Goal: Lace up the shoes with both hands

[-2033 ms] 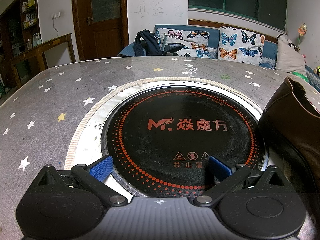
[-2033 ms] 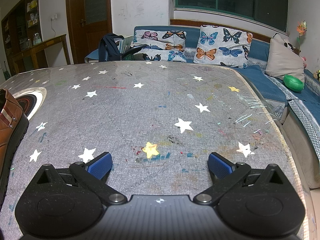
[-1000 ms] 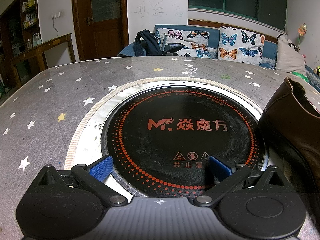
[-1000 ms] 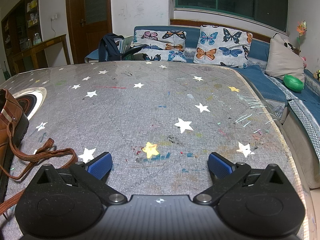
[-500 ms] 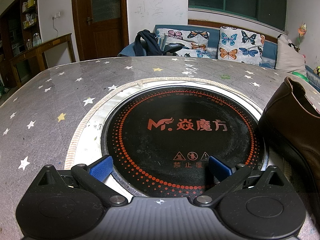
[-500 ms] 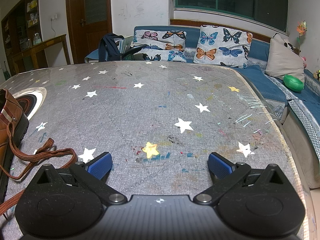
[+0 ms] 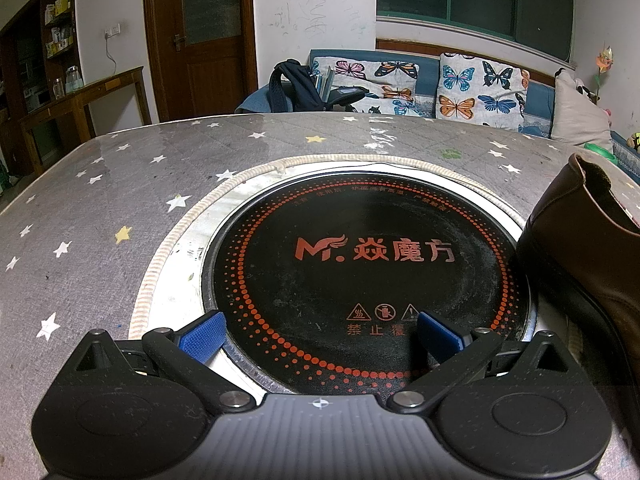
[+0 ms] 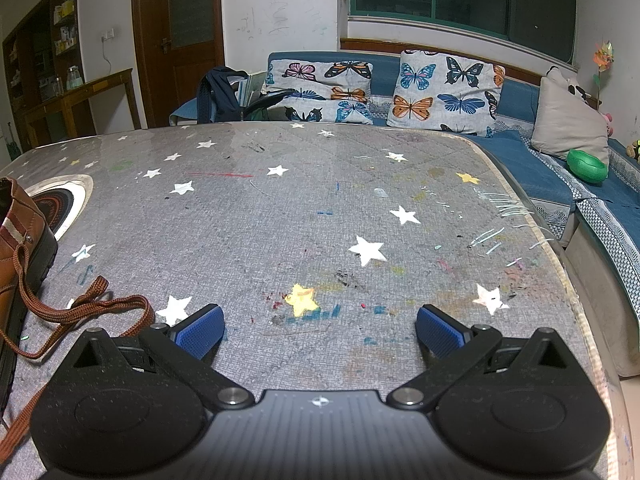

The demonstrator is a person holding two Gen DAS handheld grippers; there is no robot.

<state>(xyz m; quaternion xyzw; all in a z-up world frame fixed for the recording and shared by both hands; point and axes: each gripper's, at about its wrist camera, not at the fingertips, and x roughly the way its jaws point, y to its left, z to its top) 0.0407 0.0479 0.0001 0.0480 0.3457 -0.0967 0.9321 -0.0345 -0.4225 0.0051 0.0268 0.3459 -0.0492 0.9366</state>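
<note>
left gripper (image 7: 320, 338) jaws wide, empty | right gripper (image 8: 320, 332) jaws wide, empty

The desk (image 8: 280, 232) is covered in grey cloth printed with white and yellow stars. A black round hotplate (image 7: 360, 264) is ringed with orange dots and marked with orange lettering. The shoe (image 8: 24, 240) is seen in brown with a cream-and-red stripe; its lace (image 8: 80, 308) is rust brown. Blue pads (image 8: 200, 330) are carried on black tongs. Butterfly-patterned cushions (image 8: 444, 92) are set on a blue sofa (image 8: 520, 160).
</note>
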